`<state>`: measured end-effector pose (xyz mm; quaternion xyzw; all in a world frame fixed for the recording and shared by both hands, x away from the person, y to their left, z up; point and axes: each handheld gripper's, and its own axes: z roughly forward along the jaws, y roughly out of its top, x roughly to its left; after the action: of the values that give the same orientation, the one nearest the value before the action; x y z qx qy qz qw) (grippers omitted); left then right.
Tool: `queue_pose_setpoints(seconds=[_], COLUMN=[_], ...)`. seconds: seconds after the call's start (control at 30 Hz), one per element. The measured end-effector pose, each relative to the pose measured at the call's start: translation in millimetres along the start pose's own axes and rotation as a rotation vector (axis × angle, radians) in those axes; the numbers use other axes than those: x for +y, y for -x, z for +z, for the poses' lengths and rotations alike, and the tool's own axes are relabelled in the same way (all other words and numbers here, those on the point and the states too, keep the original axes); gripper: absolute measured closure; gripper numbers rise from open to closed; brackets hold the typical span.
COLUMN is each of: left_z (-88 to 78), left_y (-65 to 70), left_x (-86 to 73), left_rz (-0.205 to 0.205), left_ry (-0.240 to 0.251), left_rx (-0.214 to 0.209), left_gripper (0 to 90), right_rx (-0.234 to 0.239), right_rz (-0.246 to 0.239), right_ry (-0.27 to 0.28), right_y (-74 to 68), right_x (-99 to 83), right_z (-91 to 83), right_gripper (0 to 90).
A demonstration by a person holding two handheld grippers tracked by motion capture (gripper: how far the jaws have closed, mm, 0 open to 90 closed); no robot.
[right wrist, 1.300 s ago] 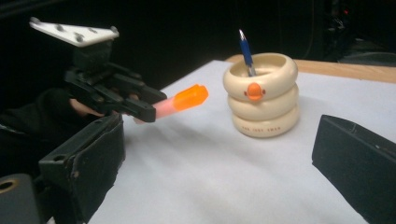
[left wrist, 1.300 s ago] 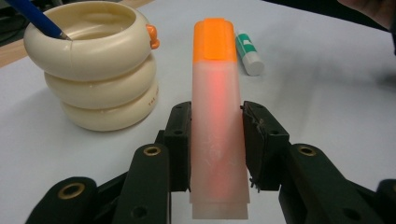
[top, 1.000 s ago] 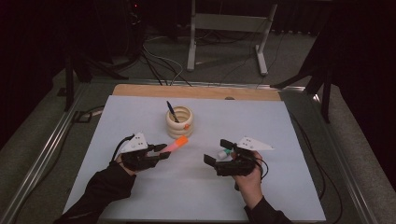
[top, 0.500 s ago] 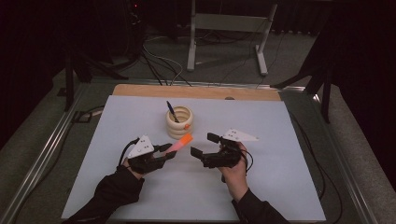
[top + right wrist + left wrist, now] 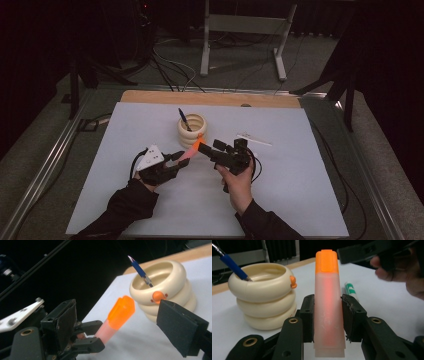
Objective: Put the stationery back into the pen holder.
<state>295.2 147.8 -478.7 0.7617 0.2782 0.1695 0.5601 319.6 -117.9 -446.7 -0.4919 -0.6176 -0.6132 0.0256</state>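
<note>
Cream ringed pen cup [image 5: 192, 129], blue pen [image 5: 183, 119], green-banded pen [image 5: 254, 139]

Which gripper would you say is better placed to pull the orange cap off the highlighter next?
The right gripper, probably: its jaws stand either side of the orange cap, apart from it, and have just been closing. The left gripper is clamped on the highlighter body, steadying it.

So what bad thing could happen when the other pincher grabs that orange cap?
The right gripper has just been closing, its jaws either side of the orange cap but not yet pressing it. It could pinch off-centre and slip. The left gripper clamps only the highlighter body, so a hard tug might drag the whole marker out. The cream pen holder with its blue pen stands close behind and could get bumped.
</note>
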Motion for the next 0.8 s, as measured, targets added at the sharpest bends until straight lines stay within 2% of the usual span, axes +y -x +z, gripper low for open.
queue_pose_setpoints(seconds=[0.03,0.13,0.2,0.23,0.27,0.3,0.33,0.4,0.47,0.5,0.57,0.67,0.8], left_z=[0.0,-0.2,0.1,0.1,0.2,0.3,0.2,0.0,-0.4,-0.3,0.2,1.2,1.8], left_y=[0.0,2.8,4.2,4.2,4.7,5.0,5.3,5.6,6.1,5.8,5.9,5.7,5.1], left_x=[0.0,0.1,0.1,0.1,0.1,0.1,0.1,0.2,0.4,0.4,0.1,-0.7,-1.3], left_rz=[0.0,0.016,0.024,0.024,0.019,0.019,0.02,0.024,0.029,0.026,0.034,0.026,0.014], left_ry=[0.0,0.019,0.024,0.024,0.028,0.03,0.032,0.036,0.038,0.039,0.033,0.027,0.03], left_rx=[0.0,-0.003,0.005,0.005,0.002,0.002,0.001,0.003,0.008,0.001,0.007,-0.001,-0.007], left_gripper=[65.9,65.9,65.9,65.9,65.9,65.8,65.9,65.8,65.8,65.8,65.8,65.8,65.8], right_rx=[0.0,-0.03,-0.026,-0.026,-0.035,-0.023,-0.03,-0.01,-0.012,0.006,0.009,0.02,0.023], right_rz=[0.0,0.116,0.171,0.171,0.187,0.206,0.209,0.232,0.237,0.261,0.273,0.292,0.309], right_ry=[0.0,-0.011,-0.005,-0.005,-0.01,-0.018,-0.021,-0.034,-0.035,-0.04,-0.042,-0.048,-0.053], right_y=[0.0,0.8,1.8,1.8,1.4,1.4,0.7,1.2,1.5,2.4,2.4,2.6,3.1], right_x=[0.0,-3.9,-5.7,-5.7,-6.4,-7.5,-8.5,-10.0,-10.5,-11.2,-11.8,-11.7,-11.5], right_z=[0.0,7.5,10.6,10.6,12.1,14.8,16.2,19.6,20.3,22.4,23.7,24.3,24.4], right_gripper=[17.0,32.5,35.8,35.8,39.3,43.5,46.7,51.3,53.5,57.5,62.2,68.8,70.2])
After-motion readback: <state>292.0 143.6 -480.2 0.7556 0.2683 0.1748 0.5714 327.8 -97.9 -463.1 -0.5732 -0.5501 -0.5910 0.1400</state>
